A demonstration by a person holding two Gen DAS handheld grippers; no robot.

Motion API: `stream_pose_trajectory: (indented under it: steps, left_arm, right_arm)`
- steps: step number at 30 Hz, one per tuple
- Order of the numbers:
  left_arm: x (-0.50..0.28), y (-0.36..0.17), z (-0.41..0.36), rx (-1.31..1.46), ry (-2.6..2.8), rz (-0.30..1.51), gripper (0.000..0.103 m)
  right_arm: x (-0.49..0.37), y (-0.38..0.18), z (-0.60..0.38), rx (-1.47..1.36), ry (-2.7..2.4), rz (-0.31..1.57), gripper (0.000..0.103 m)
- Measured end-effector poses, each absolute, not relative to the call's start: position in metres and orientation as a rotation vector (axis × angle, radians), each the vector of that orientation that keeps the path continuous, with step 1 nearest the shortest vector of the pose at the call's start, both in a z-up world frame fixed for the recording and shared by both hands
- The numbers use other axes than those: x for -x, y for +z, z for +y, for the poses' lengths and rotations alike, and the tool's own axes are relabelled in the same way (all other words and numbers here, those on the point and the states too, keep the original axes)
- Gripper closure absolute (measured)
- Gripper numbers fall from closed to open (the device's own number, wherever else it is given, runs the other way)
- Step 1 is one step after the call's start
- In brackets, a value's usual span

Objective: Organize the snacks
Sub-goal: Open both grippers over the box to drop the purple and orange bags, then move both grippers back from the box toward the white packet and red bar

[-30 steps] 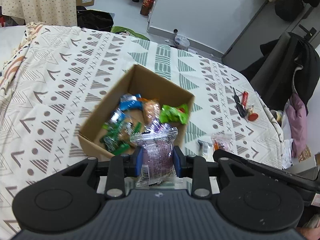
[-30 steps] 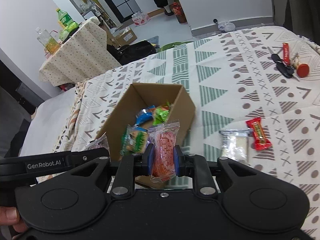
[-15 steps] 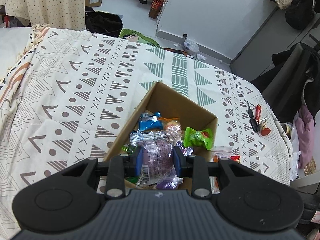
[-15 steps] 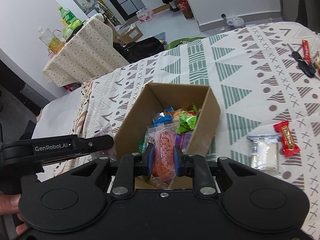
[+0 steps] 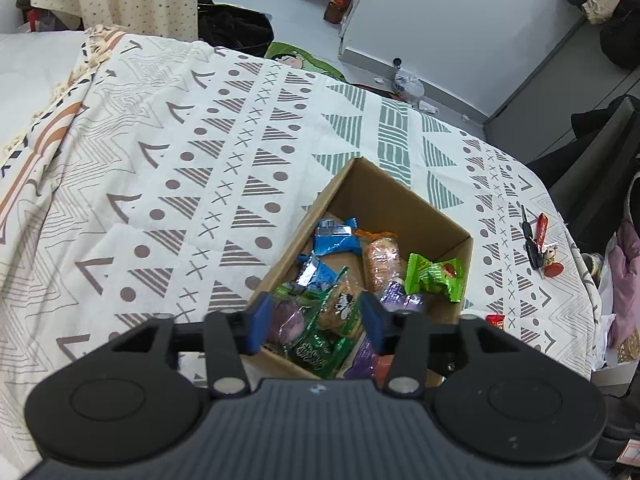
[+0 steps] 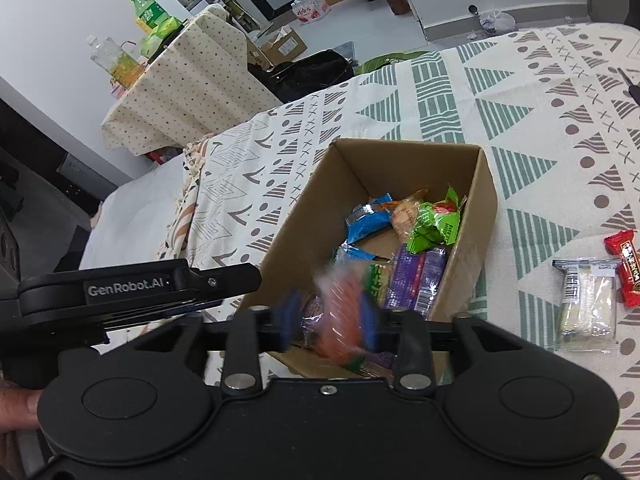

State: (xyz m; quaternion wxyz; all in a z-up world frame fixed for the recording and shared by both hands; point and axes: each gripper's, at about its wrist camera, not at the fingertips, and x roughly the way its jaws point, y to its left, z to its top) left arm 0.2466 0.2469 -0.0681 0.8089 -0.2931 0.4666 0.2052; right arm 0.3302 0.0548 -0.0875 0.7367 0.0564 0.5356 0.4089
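An open cardboard box (image 5: 400,192) (image 6: 400,160) on the patterned cloth holds several snack packets, among them a blue one (image 5: 334,236) and a green one (image 5: 434,276) (image 6: 434,224). My left gripper (image 5: 316,320) stands open over the box's near end, and the clear purple packet (image 5: 290,322) lies loose below it among the other snacks. My right gripper (image 6: 329,316) is open too. Between its spread fingers, over the box, the orange packet (image 6: 340,320) is blurred. A white packet (image 6: 586,300) and a red candy (image 6: 624,268) lie on the cloth right of the box.
Keys with a red tag (image 5: 538,244) lie near the table's far right edge. The left gripper's body (image 6: 140,284) is close on the right gripper's left. A draped side table with bottles (image 6: 140,12), a black bag and a chair with clothes surround the table.
Both grippers moved forward over the box and opened. The purple packet dropped from the left gripper into the box. The orange packet is leaving the right gripper.
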Motion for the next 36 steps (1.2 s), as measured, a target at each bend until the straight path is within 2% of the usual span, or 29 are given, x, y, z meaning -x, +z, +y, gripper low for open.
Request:
stream_pose_trajectory:
  steps: [5, 14, 23, 27, 32, 36]
  left_arm:
    - [-0.242, -0.064, 0.241, 0.611, 0.455, 0.991, 0.031]
    - [-0.238, -0.054, 0.213, 0.585, 0.435, 0.980, 0.019]
    - [-0.237, -0.041, 0.173, 0.521, 0.411, 0.974, 0.010]
    - [-0.240, -0.039, 0.156, 0.508, 0.395, 0.976, 0.009]
    - [-0.243, -0.038, 0.134, 0.489, 0.375, 0.982, 0.009]
    - [-0.246, -0.039, 0.118, 0.484, 0.361, 0.988, 0.009]
  right_arm:
    - [-0.330, -0.082, 0.042, -0.114, 0.872, 1.164, 0.064]
    - [-0.331, -0.075, 0.003, -0.130, 0.812, 1.141, 0.062]
    - [-0.328, -0.068, -0.039, -0.147, 0.766, 1.104, 0.038]
    - [-0.328, -0.066, -0.061, -0.156, 0.744, 1.079, 0.023]
    - [-0.330, -0.069, -0.086, -0.176, 0.718, 1.079, 0.019]
    - [-0.331, -0.070, -0.103, -0.188, 0.706, 1.075, 0.010]
